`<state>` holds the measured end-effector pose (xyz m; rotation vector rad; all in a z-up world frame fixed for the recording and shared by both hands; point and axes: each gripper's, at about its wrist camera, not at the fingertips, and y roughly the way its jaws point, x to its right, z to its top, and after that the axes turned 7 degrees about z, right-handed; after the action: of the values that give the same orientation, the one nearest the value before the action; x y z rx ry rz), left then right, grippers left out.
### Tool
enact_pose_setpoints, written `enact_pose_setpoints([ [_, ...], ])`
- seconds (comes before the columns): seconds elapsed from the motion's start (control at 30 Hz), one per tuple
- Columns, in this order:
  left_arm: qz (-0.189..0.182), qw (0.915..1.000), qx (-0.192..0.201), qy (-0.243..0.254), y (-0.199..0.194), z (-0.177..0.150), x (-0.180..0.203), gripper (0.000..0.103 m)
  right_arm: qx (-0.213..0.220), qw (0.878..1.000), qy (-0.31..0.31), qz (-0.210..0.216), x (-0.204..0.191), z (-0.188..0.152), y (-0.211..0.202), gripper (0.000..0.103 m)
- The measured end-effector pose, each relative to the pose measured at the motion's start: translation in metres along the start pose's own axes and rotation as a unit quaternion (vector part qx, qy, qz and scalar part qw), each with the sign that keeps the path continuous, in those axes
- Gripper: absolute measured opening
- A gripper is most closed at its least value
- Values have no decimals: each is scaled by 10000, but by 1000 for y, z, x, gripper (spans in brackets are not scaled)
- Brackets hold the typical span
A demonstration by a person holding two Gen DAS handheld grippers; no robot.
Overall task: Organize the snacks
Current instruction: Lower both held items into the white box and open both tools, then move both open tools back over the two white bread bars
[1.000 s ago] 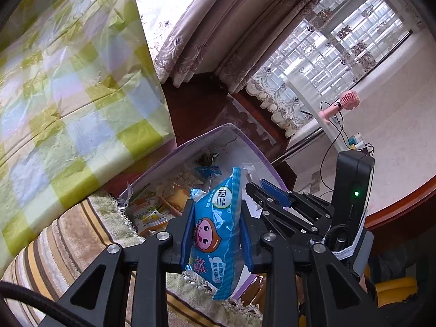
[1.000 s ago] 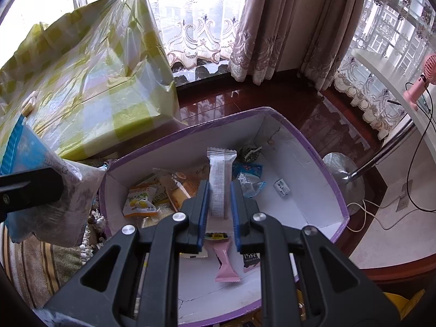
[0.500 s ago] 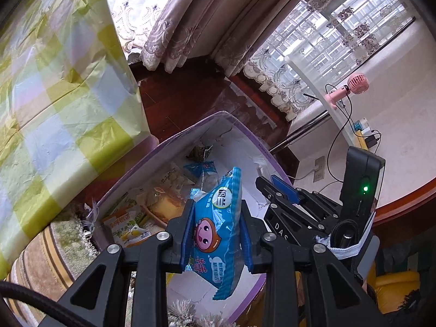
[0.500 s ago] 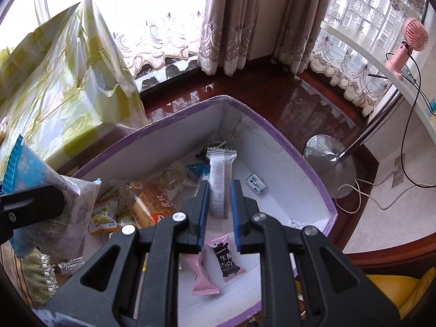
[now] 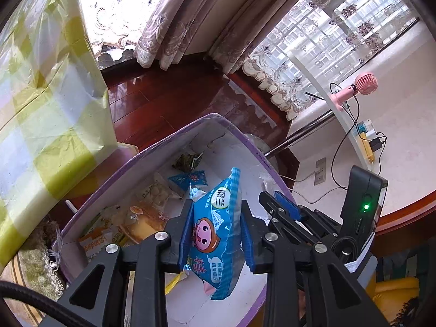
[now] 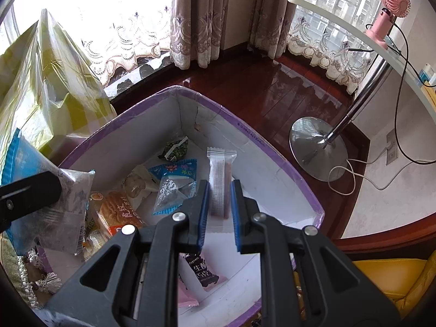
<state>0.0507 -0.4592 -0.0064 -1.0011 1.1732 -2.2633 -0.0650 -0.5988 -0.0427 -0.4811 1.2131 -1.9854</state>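
A white cardboard box with a purple rim (image 5: 218, 117) (image 6: 272, 150) sits below both grippers and holds several snack packets. My left gripper (image 5: 215, 218) is shut on a blue snack bag with a cartoon face (image 5: 215, 234), held above the box's near side. My right gripper (image 6: 219, 199) is shut on a narrow clear-wrapped wafer bar (image 6: 219, 179), upright over the box's middle. In the right wrist view the blue bag (image 6: 32, 169) and a left gripper finger (image 6: 30, 193) show at the left edge. In the left wrist view the right gripper (image 5: 286, 209) sits right of the bag.
Inside the box lie a green packet (image 6: 175, 150), a blue packet (image 6: 177, 171), an orange bread pack (image 6: 117, 209) and a dark bar (image 6: 203, 269). A green-checked plastic cloth (image 5: 46, 109) hangs at left. A chrome stand base (image 6: 318, 147), cables and a pink fan (image 6: 392, 8) stand at right.
Both grippers have moved forward and down over the box with their snacks still gripped. The box now fills more of both views and the checked cloth has slid left.
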Motion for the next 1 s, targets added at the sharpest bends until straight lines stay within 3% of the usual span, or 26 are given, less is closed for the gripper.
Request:
enact_pose_setpoints([
  [0.1,-44,10000,8,-24,4,3,2,34,-27,10000,60,-22,2,0,1,20],
  [0.2,-147,9998,34,-90,4,6,2,45,-47,9999,114,-17,5,0,2,20],
  [0.27,-131,9998,72,-90,4,7,3,54,-70,9998,149,-72,5,0,3,25],
  [0.33,-95,9999,109,-83,3,6,3,59,-56,9998,157,-65,5,0,2,38],
  [0.6,423,9986,166,272,0,5,7,64,-52,9998,165,-129,4,0,0,51],
  [0.83,949,9920,275,785,-7,3,16,72,-24,9997,118,-204,0,2,-5,60],
  [0.93,1175,9865,571,985,-12,-2,16,75,-15,9997,132,-183,0,3,-7,63],
  [1.0,1121,9868,670,955,-16,-2,13,77,4,9998,126,-172,0,4,-8,65],
])
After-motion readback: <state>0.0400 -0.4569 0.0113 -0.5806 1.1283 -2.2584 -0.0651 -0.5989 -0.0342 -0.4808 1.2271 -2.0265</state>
